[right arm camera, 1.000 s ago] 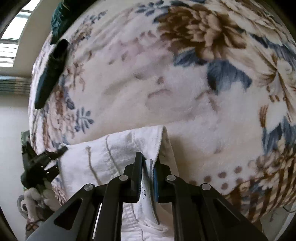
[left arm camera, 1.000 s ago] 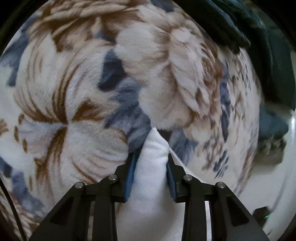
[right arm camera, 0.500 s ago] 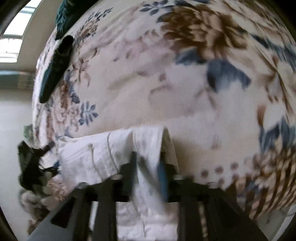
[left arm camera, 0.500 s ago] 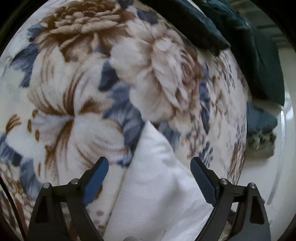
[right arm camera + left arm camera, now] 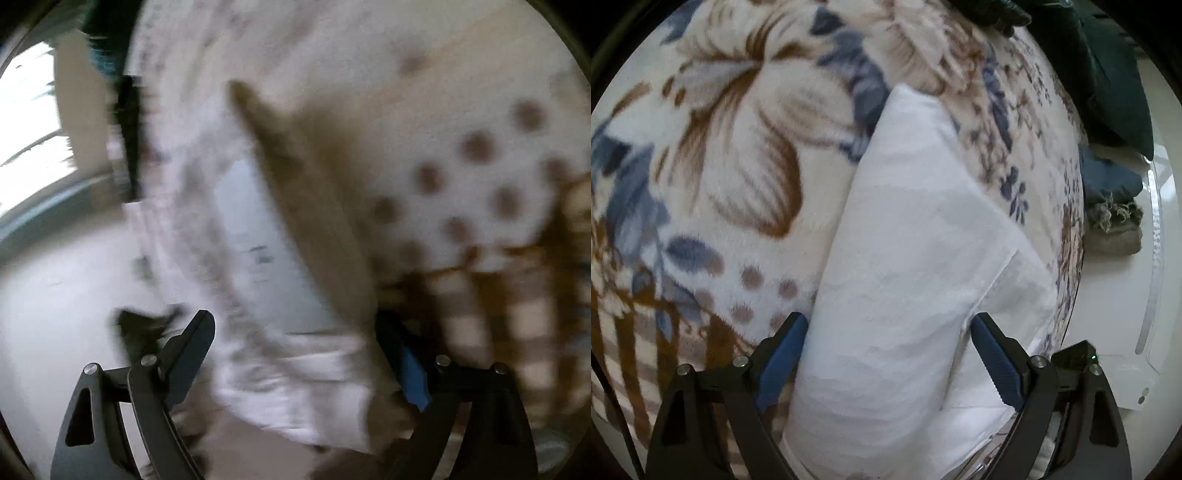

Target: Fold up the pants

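Observation:
The white pants (image 5: 905, 258) lie folded on a flowered blanket (image 5: 738, 166) in the left wrist view, with one corner pointing away from me. My left gripper (image 5: 886, 354) is open, its blue-padded fingers standing either side of the near end of the cloth without holding it. In the blurred right wrist view the pants (image 5: 266, 266) lie between the wide-open fingers of my right gripper (image 5: 295, 354), which grips nothing.
Dark green clothing (image 5: 1108, 74) lies at the far right edge of the blanket. A blue and grey pile (image 5: 1112, 206) sits on the white floor (image 5: 1115, 314) beyond the bed edge. A window (image 5: 29, 110) shows at the left.
Both grippers have let go of the white pants and opened wide. Both have pulled back toward me, and the right one is moving fast.

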A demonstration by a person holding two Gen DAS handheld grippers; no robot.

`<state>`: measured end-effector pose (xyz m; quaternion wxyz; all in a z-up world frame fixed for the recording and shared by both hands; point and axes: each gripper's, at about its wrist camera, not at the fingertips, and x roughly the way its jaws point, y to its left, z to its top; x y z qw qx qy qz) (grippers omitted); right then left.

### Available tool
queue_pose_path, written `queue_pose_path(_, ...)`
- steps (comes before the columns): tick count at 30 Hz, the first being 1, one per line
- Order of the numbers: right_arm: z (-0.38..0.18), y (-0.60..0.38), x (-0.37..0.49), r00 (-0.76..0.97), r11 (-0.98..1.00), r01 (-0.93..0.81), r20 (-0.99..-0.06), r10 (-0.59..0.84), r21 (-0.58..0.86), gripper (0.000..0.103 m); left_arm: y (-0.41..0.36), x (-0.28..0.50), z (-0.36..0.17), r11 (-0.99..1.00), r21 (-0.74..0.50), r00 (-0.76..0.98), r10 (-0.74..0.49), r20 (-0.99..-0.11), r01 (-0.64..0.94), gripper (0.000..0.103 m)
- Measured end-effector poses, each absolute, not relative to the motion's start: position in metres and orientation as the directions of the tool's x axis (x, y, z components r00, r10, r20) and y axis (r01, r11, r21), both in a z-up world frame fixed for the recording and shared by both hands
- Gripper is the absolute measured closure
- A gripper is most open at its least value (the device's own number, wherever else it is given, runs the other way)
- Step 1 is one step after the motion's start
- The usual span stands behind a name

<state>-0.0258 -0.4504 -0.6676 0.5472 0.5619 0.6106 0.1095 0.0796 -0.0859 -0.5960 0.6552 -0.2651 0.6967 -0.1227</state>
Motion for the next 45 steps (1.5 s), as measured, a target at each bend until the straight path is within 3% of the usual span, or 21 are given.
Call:
queue_pose_path(5, -0.674, -0.424, -0.016, 0.113, 0.454, 0.482, -0.567, 0.816, 0.749, 0.011, -0.089, 0.076, -0.603, 0.837, -0.519, -0.03, -0.531, -0.847, -0.177, 0.013)
queue_pose_path(12, -0.671, -0.416, -0.016, 0.169, 0.284, 0.455, -0.395, 0.903, 0.844, 0.011, -0.084, 0.078, -0.608, 0.825, -0.53, -0.039, -0.546, -0.837, -0.195, 0.013)
queue_pose_path(13, -0.674, -0.418, -0.016, 0.169, 0.287, 0.463, -0.401, 0.9, 0.839, 0.011, -0.085, 0.078, -0.609, 0.824, -0.532, -0.041, -0.549, -0.835, -0.195, 0.013)
queue_pose_path(15, -0.689, -0.416, -0.014, 0.118, 0.395, 0.485, -0.506, 0.854, 0.78, 0.014, -0.085, 0.077, -0.61, 0.824, -0.534, -0.051, -0.551, -0.833, -0.187, 0.013)
queue_pose_path(18, -0.689, -0.407, -0.006, 0.083, 0.439, 0.47, -0.534, 0.842, 0.766, 0.013, -0.084, 0.077, -0.611, 0.829, -0.53, -0.052, -0.546, -0.836, -0.179, 0.013)
queue_pose_path(19, -0.683, -0.404, -0.005, 0.08, 0.466, 0.455, -0.556, 0.827, 0.759, 0.018, -0.084, 0.077, -0.608, 0.821, -0.542, -0.036, -0.556, -0.83, -0.177, 0.022)
queue_pose_path(20, -0.678, -0.402, -0.006, 0.076, 0.501, 0.444, -0.588, 0.805, 0.743, 0.025, -0.086, 0.078, -0.605, 0.817, -0.553, -0.021, -0.563, -0.826, -0.163, 0.04)
queue_pose_path(21, -0.674, -0.401, -0.007, 0.079, 0.52, 0.437, -0.607, 0.791, 0.734, 0.041, -0.088, 0.077, -0.6, 0.819, -0.556, -0.015, -0.563, -0.826, -0.141, 0.047)
queue_pose_path(22, -0.669, -0.4, -0.009, 0.097, 0.52, 0.435, -0.612, 0.784, 0.735, 0.051, -0.09, 0.075, -0.592, 0.818, -0.564, -0.004, -0.568, -0.823, -0.117, 0.061)
queue_pose_path(25, -0.654, -0.397, -0.014, 0.135, 0.529, 0.436, -0.634, 0.761, 0.728, 0.06, -0.089, 0.07, -0.576, 0.803, -0.586, 0.023, -0.588, -0.809, -0.107, 0.079)
queue_pose_path(36, -0.574, -0.401, 0.004, 0.227, 0.496, 0.377, -0.597, 0.769, 0.782, 0.063, -0.084, 0.095, -0.49, 0.795, -0.605, 0.118, -0.598, -0.793, -0.036, 0.082)
queue_pose_path(45, -0.496, -0.388, 0.117, 0.28, 0.542, 0.297, -0.614, 0.738, 0.786, 0.063, -0.055, 0.2, -0.439, 0.776, -0.63, 0.21, -0.62, -0.756, 0.023, 0.082)
